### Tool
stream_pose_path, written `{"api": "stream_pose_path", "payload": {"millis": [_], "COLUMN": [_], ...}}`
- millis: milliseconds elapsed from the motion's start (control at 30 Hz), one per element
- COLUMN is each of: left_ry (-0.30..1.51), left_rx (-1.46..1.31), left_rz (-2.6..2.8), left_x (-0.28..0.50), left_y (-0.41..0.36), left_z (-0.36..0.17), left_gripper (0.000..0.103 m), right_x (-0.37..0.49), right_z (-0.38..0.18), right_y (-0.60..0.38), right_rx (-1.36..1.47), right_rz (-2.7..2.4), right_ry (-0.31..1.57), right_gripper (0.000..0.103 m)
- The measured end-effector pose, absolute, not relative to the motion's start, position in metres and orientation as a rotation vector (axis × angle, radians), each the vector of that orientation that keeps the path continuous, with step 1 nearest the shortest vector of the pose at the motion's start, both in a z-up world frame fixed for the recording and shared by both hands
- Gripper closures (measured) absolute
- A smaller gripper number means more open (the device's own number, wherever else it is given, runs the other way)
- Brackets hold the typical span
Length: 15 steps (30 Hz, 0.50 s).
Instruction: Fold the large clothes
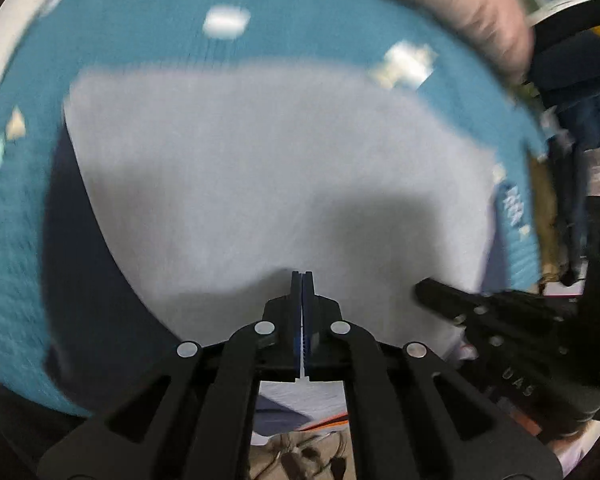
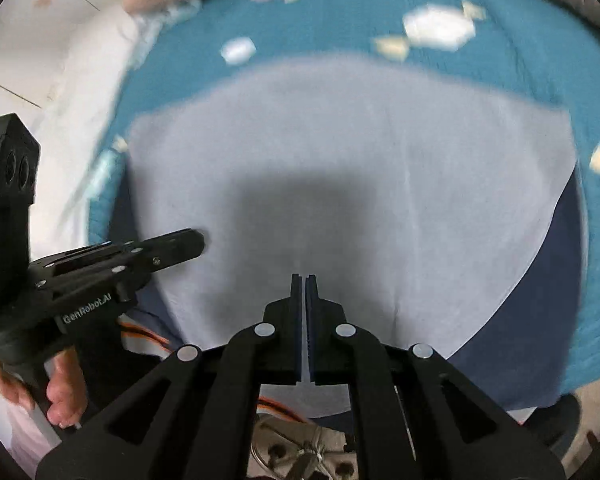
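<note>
A large light grey garment (image 1: 260, 168) hangs from both grippers over a teal bedspread (image 1: 140, 40); it also fills the right wrist view (image 2: 380, 168). My left gripper (image 1: 302, 276) is shut on the garment's near edge. My right gripper (image 2: 304, 280) is shut on the same edge. The right gripper also shows at the right of the left wrist view (image 1: 424, 290), and the left gripper at the left of the right wrist view (image 2: 196, 240). Both views are motion-blurred.
The teal bedspread (image 2: 500, 72) carries pale candy-shaped prints. A white sheet and floor (image 2: 60, 80) lie left of the bed. A dark blue layer (image 2: 540, 280) lies under the garment's right side. A person's arm (image 1: 460, 8) crosses the top.
</note>
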<state>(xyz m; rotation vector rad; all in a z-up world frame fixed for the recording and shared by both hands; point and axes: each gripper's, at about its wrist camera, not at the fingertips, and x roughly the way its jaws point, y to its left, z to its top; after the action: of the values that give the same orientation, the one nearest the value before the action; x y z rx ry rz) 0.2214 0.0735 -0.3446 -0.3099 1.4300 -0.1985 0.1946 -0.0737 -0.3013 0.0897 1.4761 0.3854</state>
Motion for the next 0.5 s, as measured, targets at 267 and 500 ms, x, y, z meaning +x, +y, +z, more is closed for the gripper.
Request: {"api": "stream_pose_path", "payload": {"millis": [267, 500], "left_ry": [1.413, 1.412], "left_rx": [-0.391, -0.441], "left_rz": [-0.187, -0.13], "left_x": [0.192, 0.16], "left_y": [0.136, 0.192], "left_z": [-0.347, -0.343], "left_gripper": [0.101, 0.101], "right_x": [0.192, 0.188], "right_z": [-0.315, -0.299], "right_y": [-0.169, -0.203], "right_rx": [0.254, 0.158], "right_rz": [0.308, 0.11], "right_ry": [1.485, 1.443], "right_gripper": [0.103, 0.103]}}
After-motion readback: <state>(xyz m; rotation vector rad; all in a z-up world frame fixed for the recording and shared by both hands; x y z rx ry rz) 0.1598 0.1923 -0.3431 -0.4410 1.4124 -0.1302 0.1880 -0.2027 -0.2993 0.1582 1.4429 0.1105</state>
